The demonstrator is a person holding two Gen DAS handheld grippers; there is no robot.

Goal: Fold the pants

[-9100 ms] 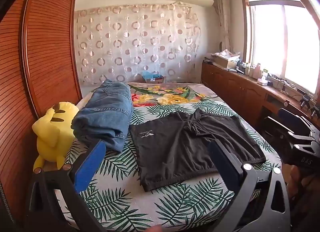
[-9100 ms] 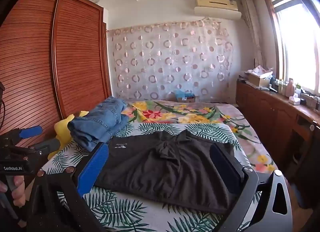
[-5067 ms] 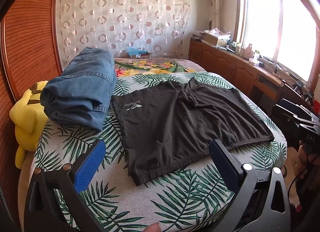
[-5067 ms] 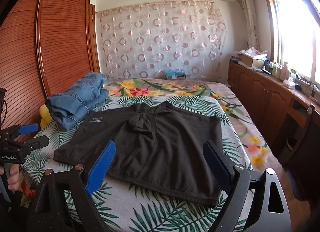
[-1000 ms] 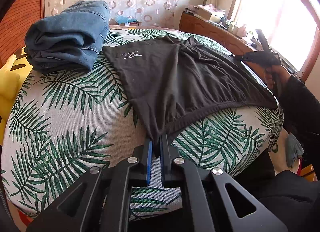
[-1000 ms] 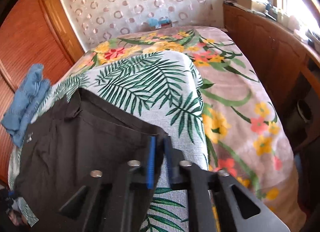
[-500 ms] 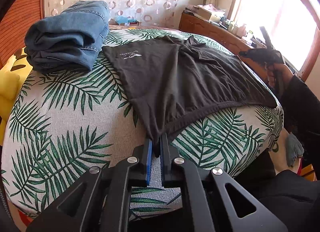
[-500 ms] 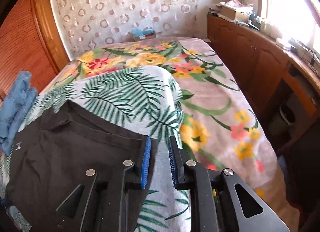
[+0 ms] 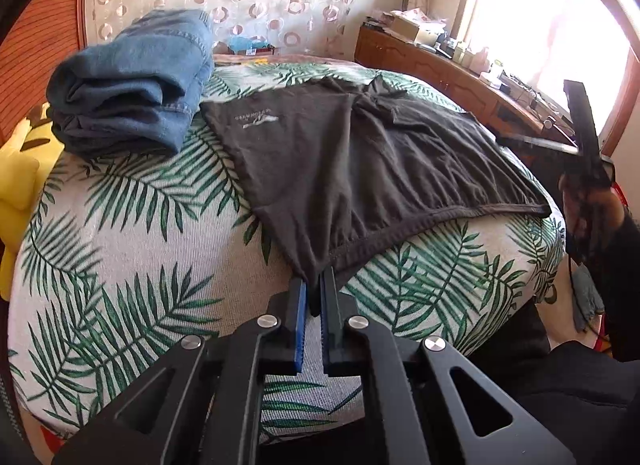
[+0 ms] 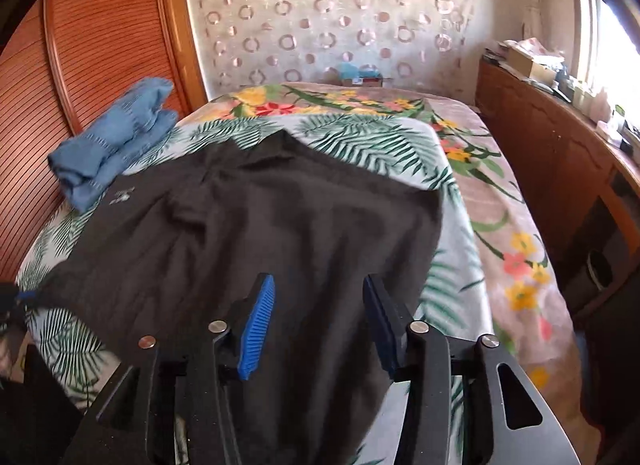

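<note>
Black shorts (image 9: 360, 161) lie spread flat on the leaf-print bed, waistband toward me. My left gripper (image 9: 314, 289) is shut on the near waistband corner of the shorts. In the right wrist view the shorts (image 10: 260, 233) fill the middle, and my right gripper (image 10: 318, 297) is open and empty above their near right part. The right gripper also shows in the left wrist view (image 9: 584, 133), raised off the shorts at the bed's right edge.
Folded blue jeans (image 9: 132, 81) lie at the bed's back left, and show too in the right wrist view (image 10: 116, 141). A yellow plush toy (image 9: 20, 169) sits beside them. A wooden wardrobe (image 10: 80, 65) stands left; a wooden counter (image 10: 560, 137) runs along the right.
My right gripper has let go of the far waistband corner, opened, and pulled back above the shorts. My left gripper has stayed shut on its corner.
</note>
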